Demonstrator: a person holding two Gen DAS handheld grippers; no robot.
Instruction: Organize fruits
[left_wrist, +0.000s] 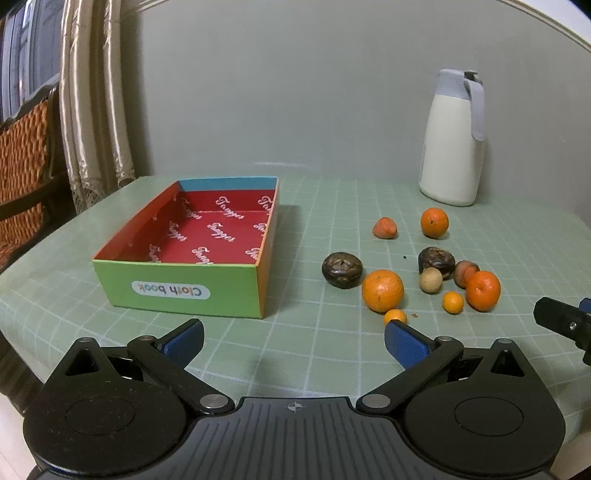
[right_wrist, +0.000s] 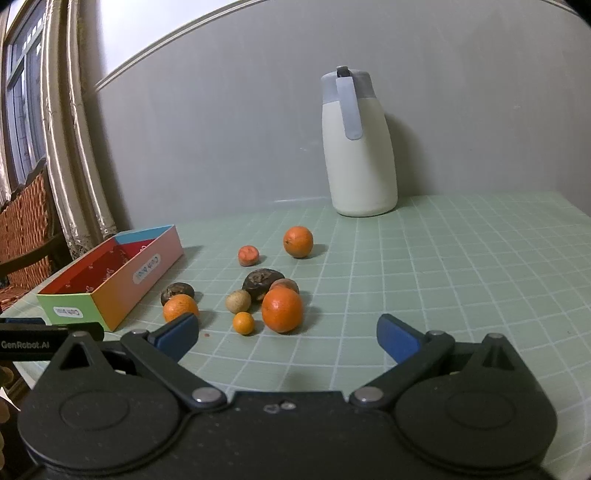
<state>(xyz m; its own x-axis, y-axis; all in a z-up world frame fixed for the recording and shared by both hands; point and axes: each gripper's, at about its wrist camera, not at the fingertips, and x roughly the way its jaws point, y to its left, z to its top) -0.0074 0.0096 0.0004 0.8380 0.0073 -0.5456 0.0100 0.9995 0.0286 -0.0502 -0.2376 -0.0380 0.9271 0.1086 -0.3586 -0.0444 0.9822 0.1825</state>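
Box (left_wrist: 177, 291): empty, nothing sorted yet.
Fruits (left_wrist: 382, 290): all loose on the desk (left_wrist: 332, 343), right of the box.
Left gripper (left_wrist: 293, 341): jaws apart, holding nothing.
Right gripper (right_wrist: 288, 338): jaws apart, holding nothing.

Both rigs look alike: left hand-held gripper (left_wrist: 293, 341) and right hand-held gripper (right_wrist: 288, 338) are matte black – round hubs, silver pivot screws, blue pads (left_wrist: 400, 345) – "GenRobot.AI" lettering on one.

A reddish fruit (left_wrist: 466, 272) sat half hidden behind an orange (left_wrist: 482, 290). The right gripper (left_wrist: 565, 325) was cut off by the left view's edge.
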